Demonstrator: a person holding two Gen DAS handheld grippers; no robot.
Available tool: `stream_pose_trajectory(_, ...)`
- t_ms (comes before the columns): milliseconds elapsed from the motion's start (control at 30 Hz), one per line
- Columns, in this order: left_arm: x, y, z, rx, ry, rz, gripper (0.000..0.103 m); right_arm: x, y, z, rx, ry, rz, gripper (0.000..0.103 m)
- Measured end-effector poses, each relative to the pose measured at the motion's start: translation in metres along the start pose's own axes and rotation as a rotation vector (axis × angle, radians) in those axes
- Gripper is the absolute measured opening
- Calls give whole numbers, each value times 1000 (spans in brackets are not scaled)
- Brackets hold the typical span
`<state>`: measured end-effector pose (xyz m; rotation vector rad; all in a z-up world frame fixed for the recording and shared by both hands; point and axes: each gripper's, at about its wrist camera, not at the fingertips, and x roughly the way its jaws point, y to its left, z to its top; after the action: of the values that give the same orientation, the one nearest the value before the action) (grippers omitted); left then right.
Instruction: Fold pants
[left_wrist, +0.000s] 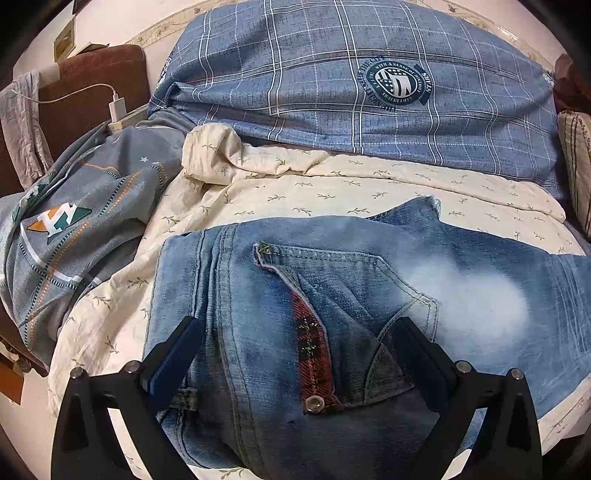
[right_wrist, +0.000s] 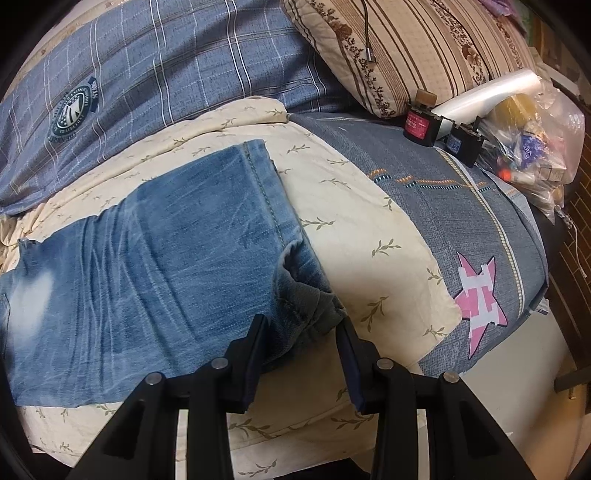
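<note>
Faded blue jeans (left_wrist: 369, 295) lie flat on a cream leaf-print sheet (left_wrist: 332, 184) on the bed, filling the lower centre of the left wrist view, back pocket with red plaid trim (left_wrist: 314, 350) facing up. Left hand-held gripper (left_wrist: 295, 354) at bottom centre, fingers spread wide on either side of the pocket area, low over the denim; contact unclear. In the right wrist view the pant legs run from the left edge to centre, hems (right_wrist: 295, 258) ending mid-frame on the sheet. Right hand-held gripper (right_wrist: 301, 332) at bottom centre, fingers spread partway, straddling the rumpled lower hem corner, not closed on it. Blue plaid duvet (left_wrist: 351, 74) across the top of the frame. Grey patterned quilt (right_wrist: 461, 221) at right, striped floral pillow (right_wrist: 406, 55) upper right, small dark boxes (right_wrist: 421, 125) and plastic bag of items (right_wrist: 535, 129) at upper right edge. White charger (left_wrist: 118, 107) upper left.
</note>
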<state>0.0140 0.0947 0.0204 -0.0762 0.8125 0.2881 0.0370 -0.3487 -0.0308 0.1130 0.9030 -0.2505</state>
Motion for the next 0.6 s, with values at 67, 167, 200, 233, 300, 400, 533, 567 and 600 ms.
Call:
stream_pose_trajectory(67, -1, 1, 0, -8, -3, -2, 103, 0, 1, 0, -2, 1, -5, 40)
stream_pose_trajectory(167, -1, 3, 1, -18, -4, -3, 103, 1, 2, 0, -4, 3, -9, 40)
stream_pose_trajectory(200, 0, 3, 1, -20, -3, -4, 103, 1, 1, 0, -2, 4, -8, 40)
stream_pose_trajectory(233, 0, 3, 1, -20, -2, -3, 103, 1, 1, 0, -2, 4, -7, 40)
stream_pose_trajectory(300, -1, 3, 1, -21, -5, -3, 103, 1, 1, 0, -3, 3, -7, 40)
stream_pose_trajectory(400, -1, 4, 1, -23, -7, -4, 103, 1, 1, 0, -3, 3, -6, 40)
stream_pose_trajectory(533, -1, 5, 1, -26, -5, -5, 103, 1, 1, 0, -4, 4, -5, 40)
stream_pose_trajectory(567, -2, 5, 1, -26, -6, -4, 103, 1, 1, 0, -4, 4, -5, 40)
stream_pose_trajectory(600, -2, 5, 1, -26, -6, -5, 103, 1, 1, 0, -4, 3, -5, 40)
